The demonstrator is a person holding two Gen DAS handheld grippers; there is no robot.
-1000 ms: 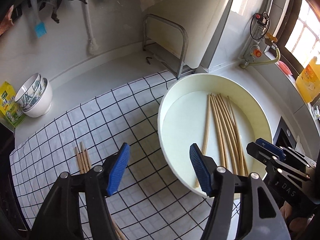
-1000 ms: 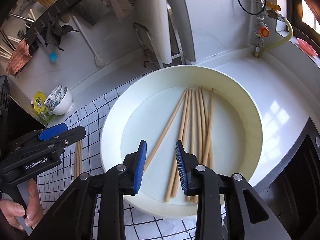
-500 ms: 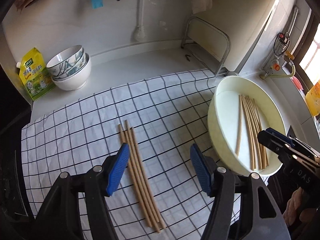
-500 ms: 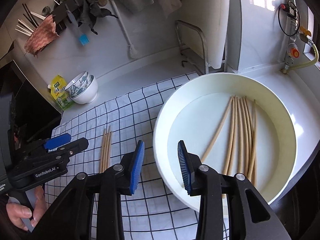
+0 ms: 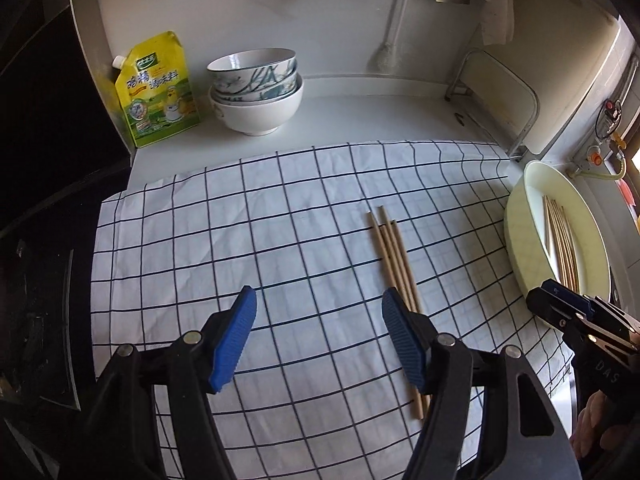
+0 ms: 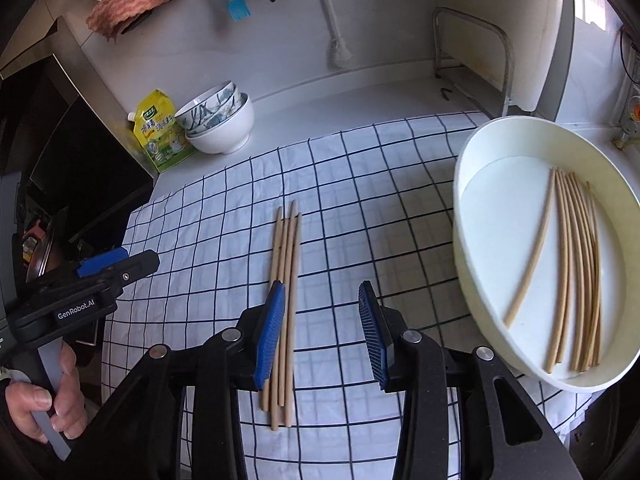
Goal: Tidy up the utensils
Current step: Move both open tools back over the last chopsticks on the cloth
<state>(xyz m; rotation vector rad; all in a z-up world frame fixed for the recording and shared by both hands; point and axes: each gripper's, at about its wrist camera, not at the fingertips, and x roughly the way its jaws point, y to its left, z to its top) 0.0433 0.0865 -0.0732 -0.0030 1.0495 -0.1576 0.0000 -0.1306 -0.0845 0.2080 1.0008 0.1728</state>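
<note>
Left gripper [image 5: 318, 344]: jaws wide and opening, nothing between them. Right gripper [image 6: 322, 334]: jaws partly apart and opening, empty. Chopsticks on the cloth [image 6: 286, 280] lie together on the checked cloth [image 5: 240, 232]; possibly four. Remaining chopsticks [image 6: 572, 264] lie inside the white basin [image 6: 472, 152].

The right finger [image 5: 404, 344] of the left gripper hides the middle of the chopsticks on the cloth [image 5: 394, 252]; the basin [image 5: 520, 248] is cut off by its neighbour.

White counter [image 5: 360, 120] under checked cloth [image 5: 240, 240]
</note>
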